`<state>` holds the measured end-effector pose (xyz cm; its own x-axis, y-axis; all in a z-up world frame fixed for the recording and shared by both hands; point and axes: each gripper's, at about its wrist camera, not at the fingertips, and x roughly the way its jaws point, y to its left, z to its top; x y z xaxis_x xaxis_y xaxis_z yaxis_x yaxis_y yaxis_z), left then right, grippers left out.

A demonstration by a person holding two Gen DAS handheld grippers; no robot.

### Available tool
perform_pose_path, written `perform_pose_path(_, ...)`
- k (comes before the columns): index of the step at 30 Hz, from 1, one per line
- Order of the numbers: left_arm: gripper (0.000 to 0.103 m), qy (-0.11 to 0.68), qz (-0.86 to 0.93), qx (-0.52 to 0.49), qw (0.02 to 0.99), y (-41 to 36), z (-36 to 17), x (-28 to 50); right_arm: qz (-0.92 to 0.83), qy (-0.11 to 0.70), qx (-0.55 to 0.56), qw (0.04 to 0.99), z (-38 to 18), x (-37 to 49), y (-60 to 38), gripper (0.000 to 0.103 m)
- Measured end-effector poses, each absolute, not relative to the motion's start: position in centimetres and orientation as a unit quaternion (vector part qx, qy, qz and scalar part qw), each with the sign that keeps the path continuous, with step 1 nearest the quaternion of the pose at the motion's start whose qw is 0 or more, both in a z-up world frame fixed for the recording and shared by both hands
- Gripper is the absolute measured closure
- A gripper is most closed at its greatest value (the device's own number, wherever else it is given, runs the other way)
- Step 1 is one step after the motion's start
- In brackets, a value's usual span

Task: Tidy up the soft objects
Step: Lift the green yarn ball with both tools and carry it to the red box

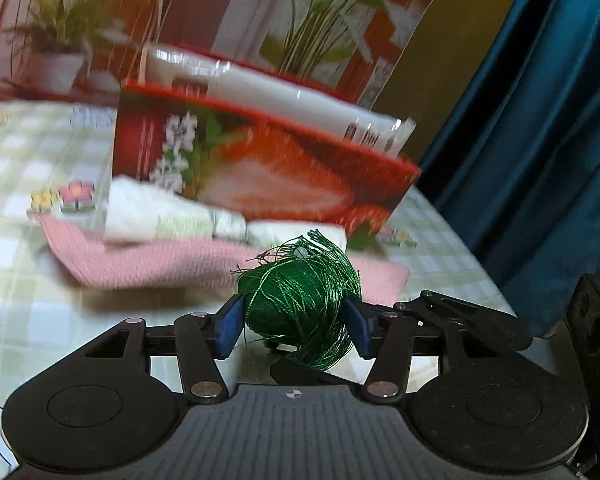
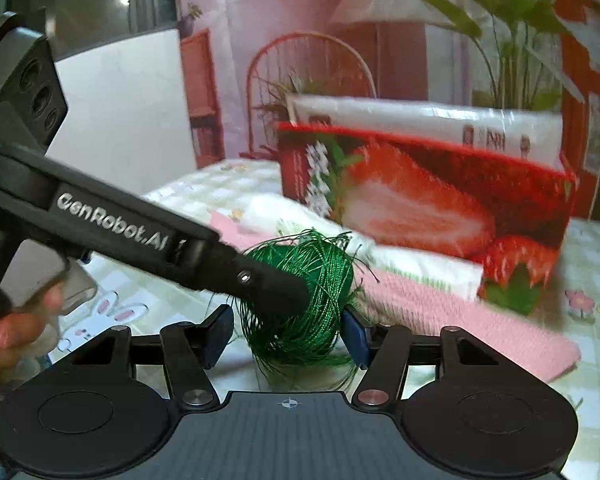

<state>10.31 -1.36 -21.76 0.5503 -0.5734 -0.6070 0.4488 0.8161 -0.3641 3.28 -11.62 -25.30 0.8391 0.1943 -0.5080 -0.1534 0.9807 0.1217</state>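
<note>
Table [image 1: 28, 184] with checked cloth carries a strawberry-print box [image 1: 260, 172]; a pink cloth [image 1: 172, 264] with a folded white cloth [image 1: 156, 216] on it lies before the box. Green thread ball [image 1: 300, 308] is clamped in the left hand-held gripper [image 1: 296, 326], above the pink cloth. Right hand-held gripper [image 2: 288, 336] brackets the same ball; its left pad stands clear, right-pad contact cannot be told, and the left gripper's finger crosses in front.

Each gripper [image 1: 296, 326] is matte black with blue finger pads [image 1: 230, 330] and silver pivot screws. The left gripper [image 2: 284, 292] carries white "GenRobot.AI" lettering along its arm. A ribbed grey deck bears a small crosshair mark.
</note>
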Motion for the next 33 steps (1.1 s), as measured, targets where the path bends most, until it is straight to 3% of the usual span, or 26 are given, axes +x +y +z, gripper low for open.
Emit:
perform_pose_path(19,0.045,0.290,-0.340,-0.087,0.890,-3.4,-12.0,16.0,0.064,0.154,-0.018,0.986,-15.2,7.7,-14.9,0.048)
perform_pose_path(33,0.045,0.230,-0.347,-0.088,0.905,-8.0,-6.6,23.5,0.025,0.129,-0.051,0.990,-7.6,15.8,-21.4,0.047)
